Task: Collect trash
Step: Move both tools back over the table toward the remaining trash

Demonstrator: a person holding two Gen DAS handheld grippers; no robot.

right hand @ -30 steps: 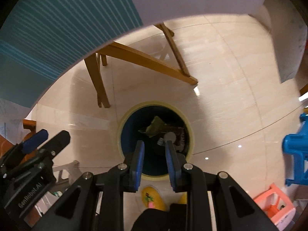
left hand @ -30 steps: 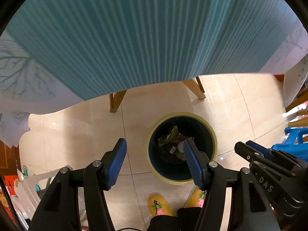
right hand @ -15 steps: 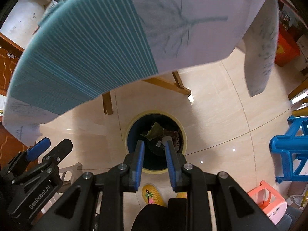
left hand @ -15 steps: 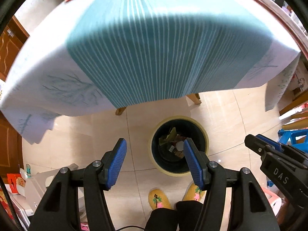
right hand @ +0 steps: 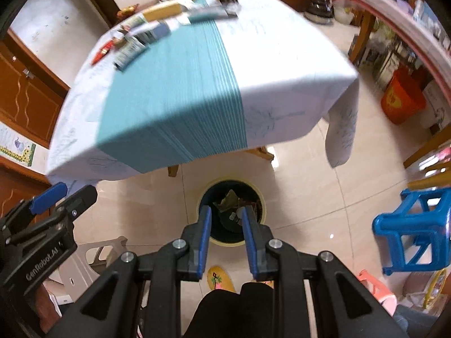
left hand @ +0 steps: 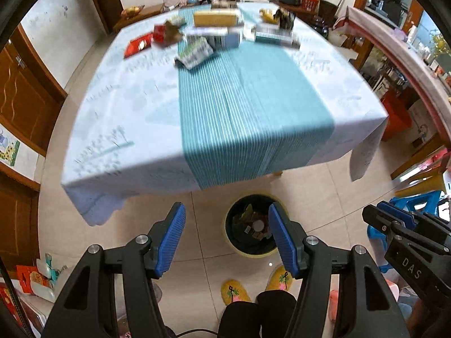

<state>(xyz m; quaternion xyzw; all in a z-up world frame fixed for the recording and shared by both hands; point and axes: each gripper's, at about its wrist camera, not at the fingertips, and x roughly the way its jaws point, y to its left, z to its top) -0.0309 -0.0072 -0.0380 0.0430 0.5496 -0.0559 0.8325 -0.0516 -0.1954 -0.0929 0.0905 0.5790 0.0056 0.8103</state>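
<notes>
Pointing steeply down, left gripper (left hand: 227, 236) stands released, jaws wide and empty; right gripper (right hand: 224, 238) holds a narrow gap, nothing between its pads. Trash bin (left hand: 255, 252) sits on the floor below both, holding wrappers, just before the table (left hand: 126, 118) edge.

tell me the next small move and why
Probably carry a gripper forward over the table toward the crumpled green-and-white packet. Both the left gripper and right gripper are empty above the trash bin, and litter remains on the tabletop.
</notes>
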